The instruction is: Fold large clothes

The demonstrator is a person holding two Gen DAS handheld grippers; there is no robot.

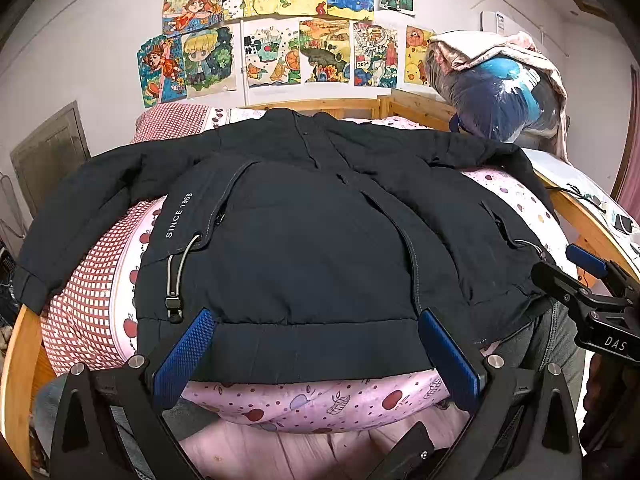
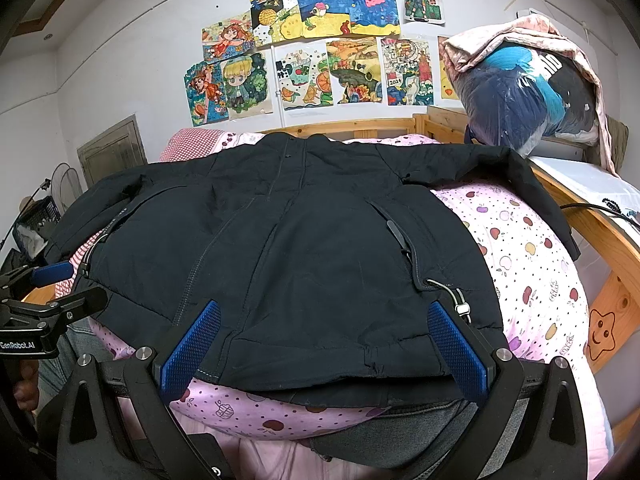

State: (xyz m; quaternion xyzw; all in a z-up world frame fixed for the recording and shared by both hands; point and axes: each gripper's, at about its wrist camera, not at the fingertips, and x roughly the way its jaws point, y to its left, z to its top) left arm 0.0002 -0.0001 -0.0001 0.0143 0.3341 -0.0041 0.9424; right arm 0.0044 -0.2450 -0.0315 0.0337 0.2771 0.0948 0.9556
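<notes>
Across the bed [image 1: 520, 200], on the pink fruit-print quilt [image 2: 528, 264], lies the dark jacket [image 1: 312, 240], front up, collar at the far end by the wooden headboard [image 1: 320, 105], hem at the near edge just in front of me. Both sleeves are spread out to left and right. White lettering, SINCE 1968, runs along its left side, with a drawcord and toggle [image 1: 175, 280] just below.

My left gripper [image 1: 318, 344] is spread wide, its blue pads [image 1: 188, 354] hovering over the near-left part of the hem (I cannot tell whether they touch the cloth). My right gripper [image 2: 324, 340] is equally wide, over the near-right part of the hem, gripping nothing.

On the far wall hang colourful drawings [image 2: 320, 44]; a bundle in a plastic bag [image 2: 528, 92] sits far right, on the next bed.
</notes>
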